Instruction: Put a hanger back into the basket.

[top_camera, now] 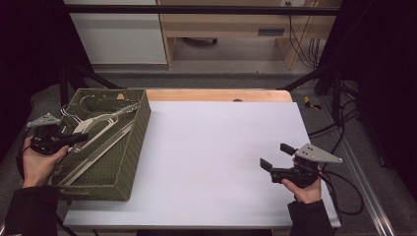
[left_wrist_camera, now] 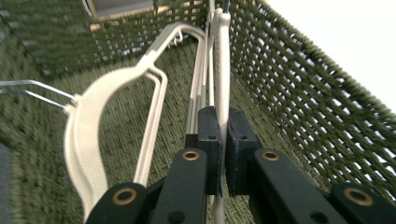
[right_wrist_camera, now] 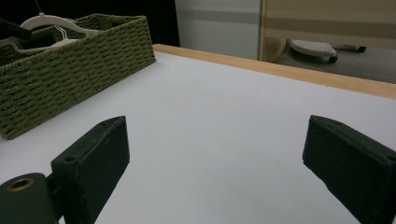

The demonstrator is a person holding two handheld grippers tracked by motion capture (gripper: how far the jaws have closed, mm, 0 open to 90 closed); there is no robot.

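The left gripper (left_wrist_camera: pixel 223 140) has its jaws pressed together on the thin edge of a cream hanger (left_wrist_camera: pixel 221 70), low inside the green woven basket (left_wrist_camera: pixel 299 88). The right gripper (right_wrist_camera: pixel 215 154) hovers with its jaws wide apart over the white table (right_wrist_camera: pixel 224 107), holding nothing and well away from the basket.

The gripped hanger lies in the basket near the wall closest to the table's middle. Its long axis runs along the basket's length, away from the person, and it stands on edge rather than flat. In the high view the hangers (top_camera: pixel 101 129) slant from the near left corner toward the far right one. A second hanger (left_wrist_camera: pixel 93 135) lies just beside the held one, its wire hook (left_wrist_camera: pixel 32 91) pointing at the far-side wall.

The main risk, as I judge it, is tangling. The hangers overlap, so a lift could drag the neighbour along or catch a hook in the weave. The grip is also on a narrow edge, so the hanger could twist or slip out once its weight hangs free. Whether the two hangers are actually interlocked is hard to tell from here. With nothing steadying the basket, a snag might tip or drag it.
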